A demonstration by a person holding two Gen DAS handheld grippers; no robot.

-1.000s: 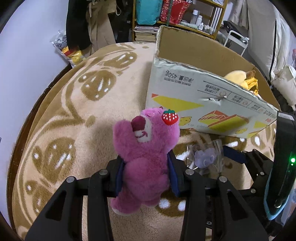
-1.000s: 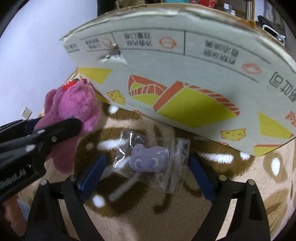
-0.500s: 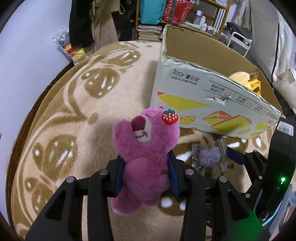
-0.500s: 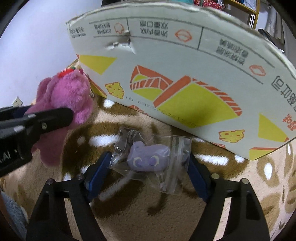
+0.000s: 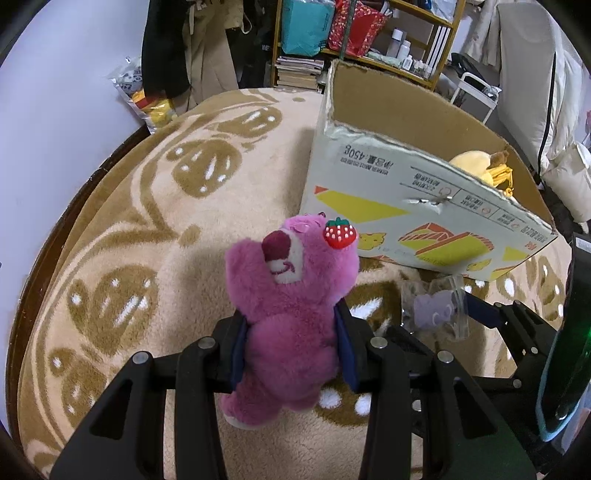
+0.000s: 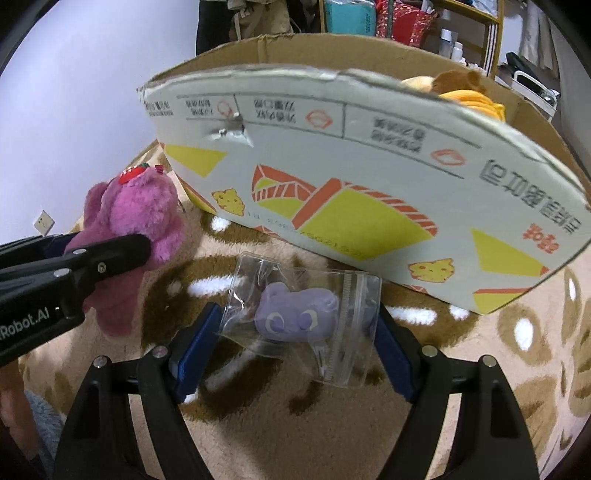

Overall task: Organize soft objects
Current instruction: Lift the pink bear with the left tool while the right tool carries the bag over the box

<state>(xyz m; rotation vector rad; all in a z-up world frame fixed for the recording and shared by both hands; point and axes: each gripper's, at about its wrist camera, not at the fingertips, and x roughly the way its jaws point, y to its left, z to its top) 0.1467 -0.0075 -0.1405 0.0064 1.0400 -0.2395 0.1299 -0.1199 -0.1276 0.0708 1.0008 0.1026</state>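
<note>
Both grippers grip toys beside the cardboard box (image 5: 424, 206): left gripper (image 5: 291, 354) clamps the pink bear (image 5: 288, 295), right gripper (image 6: 291, 339) has just lifted the bagged purple toy (image 6: 295, 317) (boxing comes next).

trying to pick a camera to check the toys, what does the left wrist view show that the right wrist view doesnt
Only the left wrist view: the pink bear's face, with both blue pads of the left gripper pressed on its body, and the rug's wide far stretch toward the shelves.

Only the right wrist view: the purple plush seen clearly inside its clear bag, held between the right gripper's fingers, and a wall socket.

Both: the cardboard box with a yellow toy inside, the bear and the bag.
</note>
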